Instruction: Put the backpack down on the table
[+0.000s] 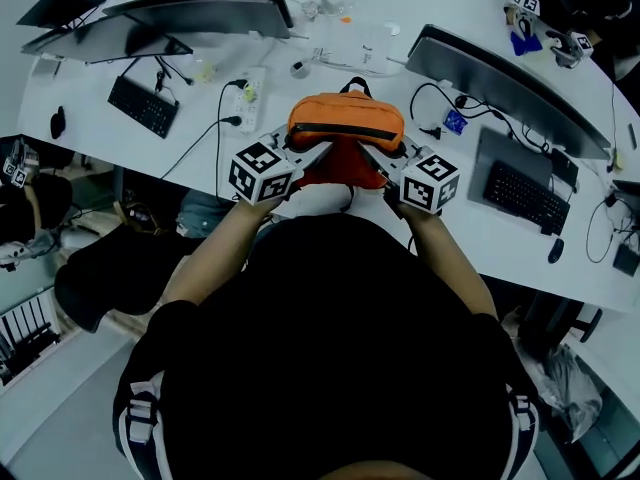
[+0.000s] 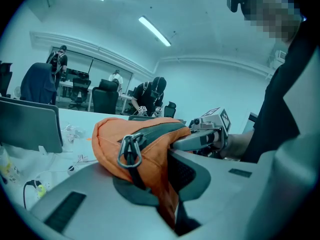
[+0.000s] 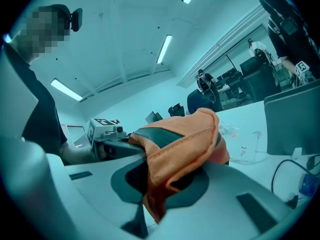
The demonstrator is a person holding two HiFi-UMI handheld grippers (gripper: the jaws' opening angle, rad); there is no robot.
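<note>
Backpack [image 1: 345,126], orange, is held over the white table [image 1: 200,88] by its near edge, left gripper [image 1: 312,154] and right gripper [image 1: 376,154] each pinching its fabric from 1 side; only the left gripper view catches the metal zip pulls [image 2: 129,151].

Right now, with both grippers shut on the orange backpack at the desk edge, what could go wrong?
The left gripper and right gripper each pinch only a fold of the orange backpack, so the fabric could slip out. Set down further in, it might land on the power strip.
</note>
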